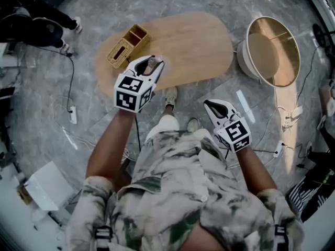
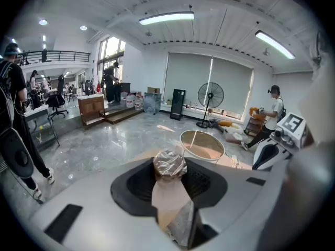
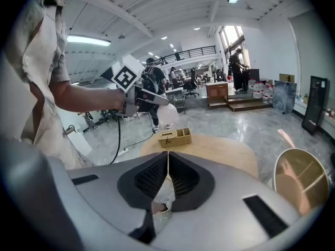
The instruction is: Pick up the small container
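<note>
Left hand-held gripper (image 1: 151, 70) is closed on the small container (image 2: 169, 165), with one jaw against each side of its wall. In the head view it sits over the near left part of the oval wooden surface (image 1: 193, 46), near a wooden organiser box (image 1: 128, 45) at the far left edge. Right hand-held gripper (image 3: 167, 163) is closed with nothing between its jaws, and it is held near the person's body, well apart from the container. The container shows a pale tan body and a top covered in crinkled clear film. Judged from this, it is light, thin-walled and easily crushed, and the film is likely slippery and liable to tear. Take hold on the side wall below the rim, never on the film, and apply only enough pressure to stop it sliding. Keep it upright in case it holds anything loose. The lower body and base are hidden behind the jaws, so no view confirms whether the base is clear of the surface, though the level outlook of the left gripper view suggests it is raised. The contents cannot be read through the creased film. In the head view the container appears only as a small blurred patch between the jaw tips.
</note>
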`<state>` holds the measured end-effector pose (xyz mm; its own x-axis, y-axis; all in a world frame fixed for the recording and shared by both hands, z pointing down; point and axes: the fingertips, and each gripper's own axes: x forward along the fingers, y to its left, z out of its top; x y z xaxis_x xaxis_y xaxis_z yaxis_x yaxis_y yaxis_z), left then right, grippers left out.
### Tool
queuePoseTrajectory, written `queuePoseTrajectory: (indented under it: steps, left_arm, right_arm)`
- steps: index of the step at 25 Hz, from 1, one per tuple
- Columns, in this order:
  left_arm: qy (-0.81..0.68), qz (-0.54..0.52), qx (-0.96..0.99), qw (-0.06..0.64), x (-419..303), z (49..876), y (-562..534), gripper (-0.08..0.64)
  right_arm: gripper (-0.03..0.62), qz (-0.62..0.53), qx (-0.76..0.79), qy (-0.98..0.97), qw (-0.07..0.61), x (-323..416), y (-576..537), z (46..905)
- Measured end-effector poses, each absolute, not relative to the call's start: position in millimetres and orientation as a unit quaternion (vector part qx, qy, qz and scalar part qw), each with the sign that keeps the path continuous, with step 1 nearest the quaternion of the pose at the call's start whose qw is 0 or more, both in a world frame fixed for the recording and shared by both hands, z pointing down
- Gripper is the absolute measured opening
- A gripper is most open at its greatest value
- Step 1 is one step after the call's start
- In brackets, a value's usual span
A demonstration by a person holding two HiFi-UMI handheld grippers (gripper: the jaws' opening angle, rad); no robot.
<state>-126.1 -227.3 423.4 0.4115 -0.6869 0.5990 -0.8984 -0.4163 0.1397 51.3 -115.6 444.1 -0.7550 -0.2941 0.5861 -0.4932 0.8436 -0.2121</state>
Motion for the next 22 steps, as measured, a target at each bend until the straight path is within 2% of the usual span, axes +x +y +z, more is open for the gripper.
queuePoseTrajectory:
  steps: [22]
  left_arm:
    - [-0.501, 0.220, 0.809, 0.216, -110, 368, -156, 0.150]
  right_arm:
    - [0.022, 0.147, 0.205, -0.932, 0.260, 75, -66, 405]
